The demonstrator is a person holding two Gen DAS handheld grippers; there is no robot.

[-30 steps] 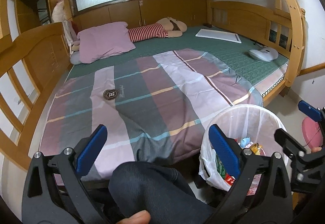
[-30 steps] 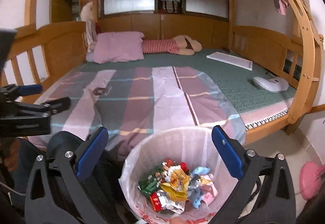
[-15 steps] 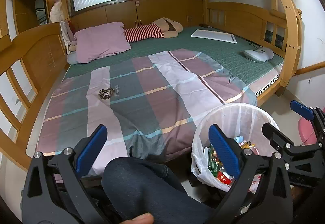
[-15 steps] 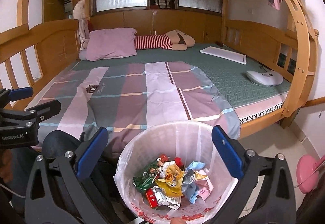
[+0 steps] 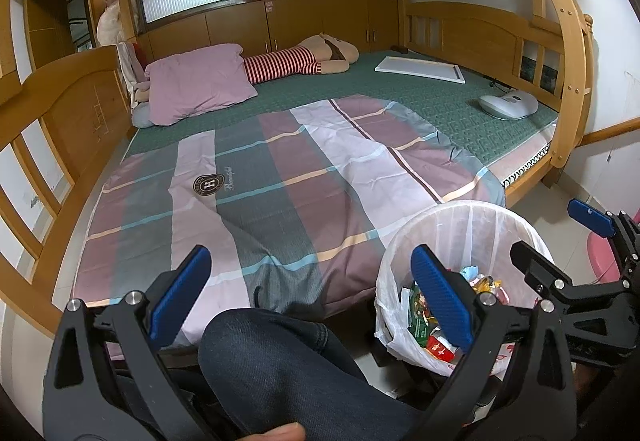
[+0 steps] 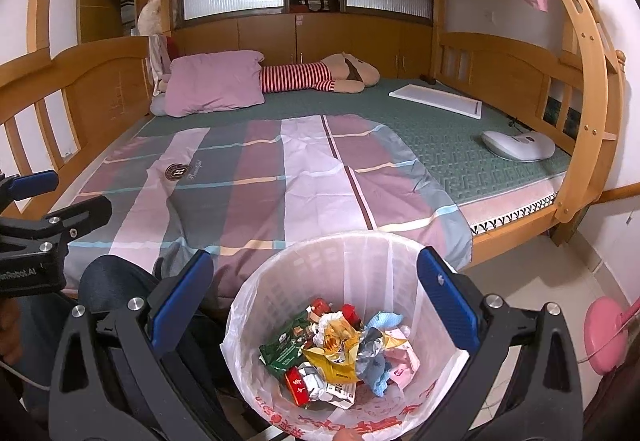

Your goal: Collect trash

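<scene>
A wooden bunk bed (image 5: 52, 113) fills both views; on its green mat (image 6: 460, 145) lie a striped plaid quilt (image 5: 280, 193), a pink pillow (image 5: 196, 85), a plush doll in a red-striped shirt (image 6: 316, 77), a flat white board (image 6: 436, 99) and a white oval device (image 6: 518, 145). No loose wrapper or scrap is visible on the quilt or the mat in either view. Beside the foot of the bed, on the tiled floor (image 6: 532, 273), stands the waste bin (image 6: 304, 261), lined with a white plastic bag; in the left wrist view it sits at lower right, next to the person's knee in dark trousers (image 5: 280, 357). The trash (image 6: 340, 349) lies at the bottom of the bin: a green packet, yellow and red wrappers, crumpled blue and pink paper. The right gripper (image 6: 316, 301) hangs directly above the bin mouth, jaws spread wide and holding nothing, the bin rim seen between its blue pads (image 6: 448, 305). The left gripper (image 5: 308, 293) is held over the knee, just beside the bin, jaws likewise wide and empty. A pink round object (image 6: 606, 333) rests on the floor at far right. Judged from these views, collection appears largely or wholly done: everything recognisable as trash is in the bin, and any remainder would lie outside the frames.
</scene>
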